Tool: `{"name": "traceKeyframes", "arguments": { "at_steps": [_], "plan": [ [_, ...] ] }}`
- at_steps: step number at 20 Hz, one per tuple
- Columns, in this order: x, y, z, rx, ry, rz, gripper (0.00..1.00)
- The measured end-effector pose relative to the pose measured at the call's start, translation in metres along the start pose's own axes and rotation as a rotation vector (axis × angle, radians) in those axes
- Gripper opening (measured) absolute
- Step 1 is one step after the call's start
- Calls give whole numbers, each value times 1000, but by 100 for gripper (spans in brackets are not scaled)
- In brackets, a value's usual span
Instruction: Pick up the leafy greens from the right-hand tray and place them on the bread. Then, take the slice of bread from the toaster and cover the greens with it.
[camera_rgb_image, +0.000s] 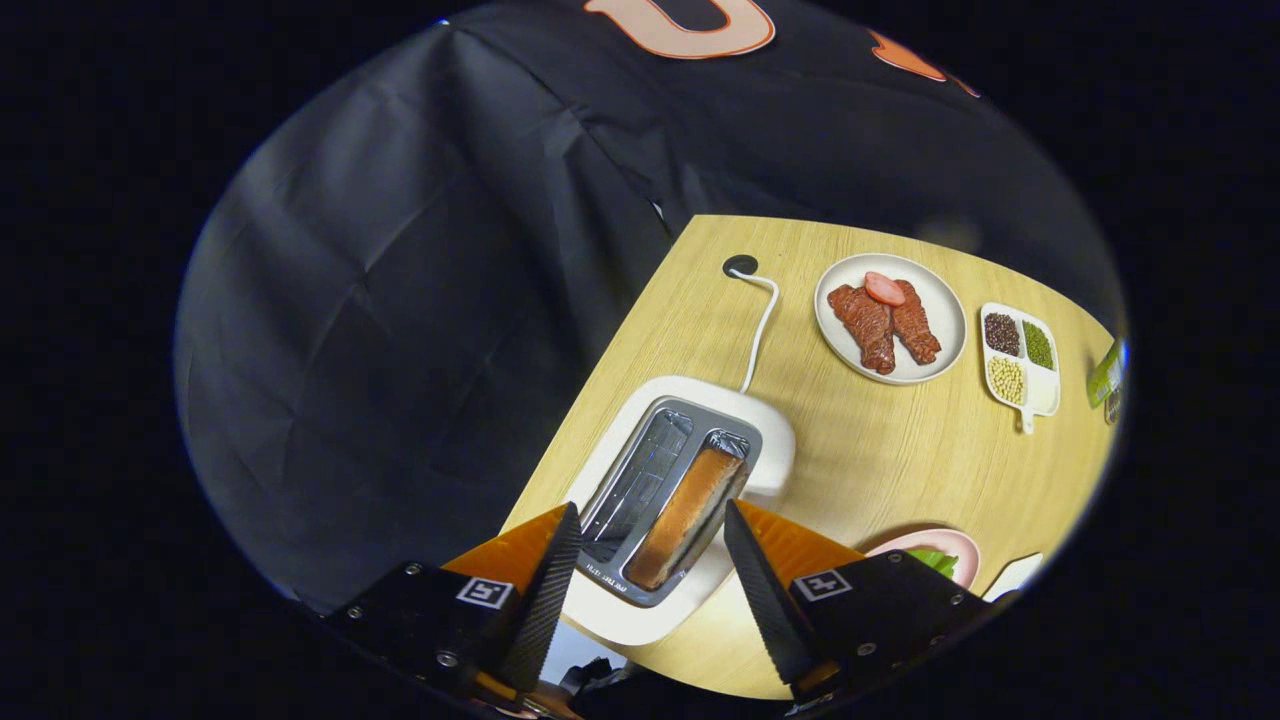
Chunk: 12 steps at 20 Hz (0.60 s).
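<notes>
The gripper (650, 530) is held above the table (880, 460), tilted and looking down on it; its two fingers (545, 590) are spread wide and hold nothing; the toaster (690, 500) lies between and just beyond them, and neither finger touches it.

The toaster sits near the table edge that borders the cloth wall; it has two slots; the slot nearer the wall is empty; the other slot holds the bread slice (685, 520), standing on edge with its top crust level with the slot rim.

A white cord (760, 330) runs from the far end of the toaster to a round port (740, 265) near the far corner of the table.

A pink plate (945, 550) sits near the near edge of the table, partly hidden behind one finger housing; the greens (935, 560) lie on it; whether bread lies under them cannot be told.

Toward the far edge, a white plate (940, 300) carries two pieces of meat (885, 325) with a sausage slice (884, 288) on top; beside it, well apart from the toaster, a divided dish (1040, 385) holds three kinds of beans in separate compartments.
</notes>
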<state>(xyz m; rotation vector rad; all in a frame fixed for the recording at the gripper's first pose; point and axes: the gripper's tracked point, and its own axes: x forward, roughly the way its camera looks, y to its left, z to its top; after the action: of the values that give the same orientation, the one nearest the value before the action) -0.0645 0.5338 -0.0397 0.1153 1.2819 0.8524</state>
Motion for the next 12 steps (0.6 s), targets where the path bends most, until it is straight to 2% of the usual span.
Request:
{"name": "traceKeyframes", "arguments": {
  "at_steps": [4, 8, 9, 12],
  "plan": [
    [14, -5, -6, -2, 41, -43, 75],
    [16, -4, -11, -18, 62, -65, 49],
    [15, -4, -11, -10, 61, -56, 39],
    [13, -14, -9, 8, 46, -39, 24]
  ]
}}
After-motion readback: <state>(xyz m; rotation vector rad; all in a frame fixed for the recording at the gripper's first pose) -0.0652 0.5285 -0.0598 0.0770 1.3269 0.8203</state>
